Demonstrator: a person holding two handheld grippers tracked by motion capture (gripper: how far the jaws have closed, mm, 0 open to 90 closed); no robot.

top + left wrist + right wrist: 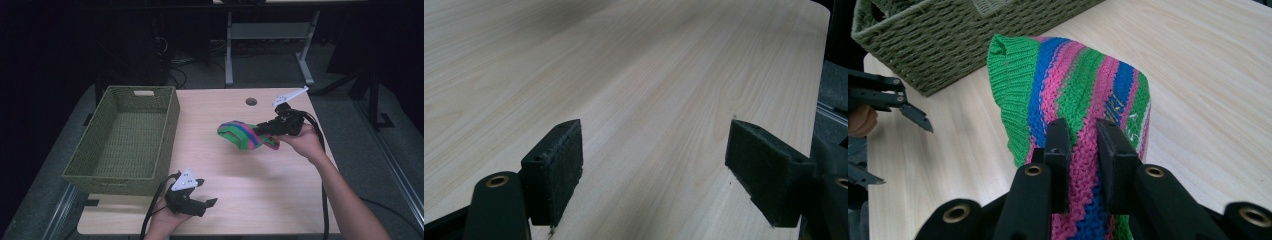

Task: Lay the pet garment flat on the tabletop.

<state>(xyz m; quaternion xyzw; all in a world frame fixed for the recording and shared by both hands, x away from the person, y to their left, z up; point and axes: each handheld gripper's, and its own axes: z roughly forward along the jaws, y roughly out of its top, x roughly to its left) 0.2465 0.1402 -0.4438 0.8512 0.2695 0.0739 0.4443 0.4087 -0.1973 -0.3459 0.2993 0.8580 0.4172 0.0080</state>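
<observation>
The right gripper [272, 127] has its fingers closed nearly together on a striped knitted cloth [242, 136] in green, blue and pink, pinching a fold of the knit between the pads. The cloth is held off the bench [240, 200], to the right of the green woven basket [125, 137] and apart from it, with a strip of bare bench surface between the two. From the fingers, the cloth extends toward the basket; its long axis runs roughly along the line from the right gripper to the basket's near right wall. The probable next move is a carry toward the basket, so the governing relation is that the basket lies beyond the free end of the cloth, with its open top facing up. The right gripper is the nearer one to the cloth; the left gripper [192, 197] rests by the basket's near right corner, at the bench's front edge, fingers spread wide with nothing between them. The high view gives the full gap between cloth and basket and shows the basket interior empty. The right gripper view [1083, 145] confirms the pinch on the knit and shows the rib of the green hem. The left gripper view [651, 170] shows bare wood between the open pads.
</observation>
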